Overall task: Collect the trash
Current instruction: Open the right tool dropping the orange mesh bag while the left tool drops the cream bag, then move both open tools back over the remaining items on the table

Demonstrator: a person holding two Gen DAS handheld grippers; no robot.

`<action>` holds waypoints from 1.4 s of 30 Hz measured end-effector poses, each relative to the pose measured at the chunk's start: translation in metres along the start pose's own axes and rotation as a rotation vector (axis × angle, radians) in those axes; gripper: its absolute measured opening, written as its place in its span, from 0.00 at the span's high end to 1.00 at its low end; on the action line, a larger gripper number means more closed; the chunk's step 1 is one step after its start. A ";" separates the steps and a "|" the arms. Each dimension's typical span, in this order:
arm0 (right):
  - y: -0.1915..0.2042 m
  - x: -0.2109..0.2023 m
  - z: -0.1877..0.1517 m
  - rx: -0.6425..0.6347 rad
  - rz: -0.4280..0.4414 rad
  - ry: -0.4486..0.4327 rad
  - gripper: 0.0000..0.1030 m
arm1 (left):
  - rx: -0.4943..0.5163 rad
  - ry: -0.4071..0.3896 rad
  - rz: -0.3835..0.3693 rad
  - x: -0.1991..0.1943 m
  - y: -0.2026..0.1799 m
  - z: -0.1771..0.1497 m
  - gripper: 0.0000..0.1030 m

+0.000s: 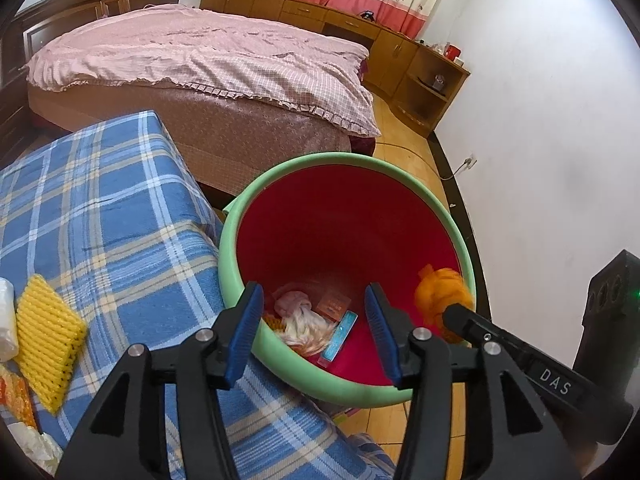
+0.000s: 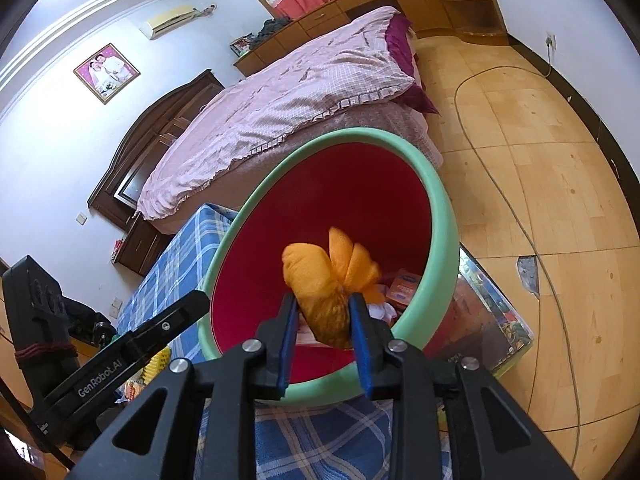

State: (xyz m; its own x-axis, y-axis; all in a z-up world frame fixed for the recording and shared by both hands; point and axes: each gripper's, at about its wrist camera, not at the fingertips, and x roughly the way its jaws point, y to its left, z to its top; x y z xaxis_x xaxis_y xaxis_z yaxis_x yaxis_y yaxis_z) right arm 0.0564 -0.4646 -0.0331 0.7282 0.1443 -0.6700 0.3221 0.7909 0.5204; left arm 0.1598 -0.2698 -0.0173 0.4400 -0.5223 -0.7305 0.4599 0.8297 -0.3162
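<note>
We count one bin (image 1: 348,156), green-rimmed, red inside, beside a blue-plaid bench (image 1: 112,216). Bedroom: pink bed (image 1: 208,60), wood floor (image 2: 540,168). Left gripper (image 1: 314,312) spread, empty. Right gripper (image 2: 323,312) pinches one crumpled orange wrapper (image 2: 328,276) over the bin mouth.

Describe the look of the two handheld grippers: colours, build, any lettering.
Both the left gripper and the right gripper are black, with angular linkage arms, silver pivot bolts and ribbed blue finger pads. The right one's side carries white "DAS" lettering; the left one's side reads "GenRobot.AI". A green light glows on the right unit's body.
</note>
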 end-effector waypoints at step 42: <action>0.106 -0.031 -0.060 -0.159 0.114 0.008 0.39 | -0.178 -0.104 0.287 -0.148 0.114 -0.057 0.49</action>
State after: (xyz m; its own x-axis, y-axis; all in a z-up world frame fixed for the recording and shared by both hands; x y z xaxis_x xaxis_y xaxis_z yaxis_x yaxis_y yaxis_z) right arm 0.0315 -0.3501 0.0110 0.7494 0.2422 -0.6162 0.1379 0.8532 0.5030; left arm 0.1027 -0.0871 0.0201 0.6122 -0.2726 -0.7422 0.1683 0.9621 -0.2146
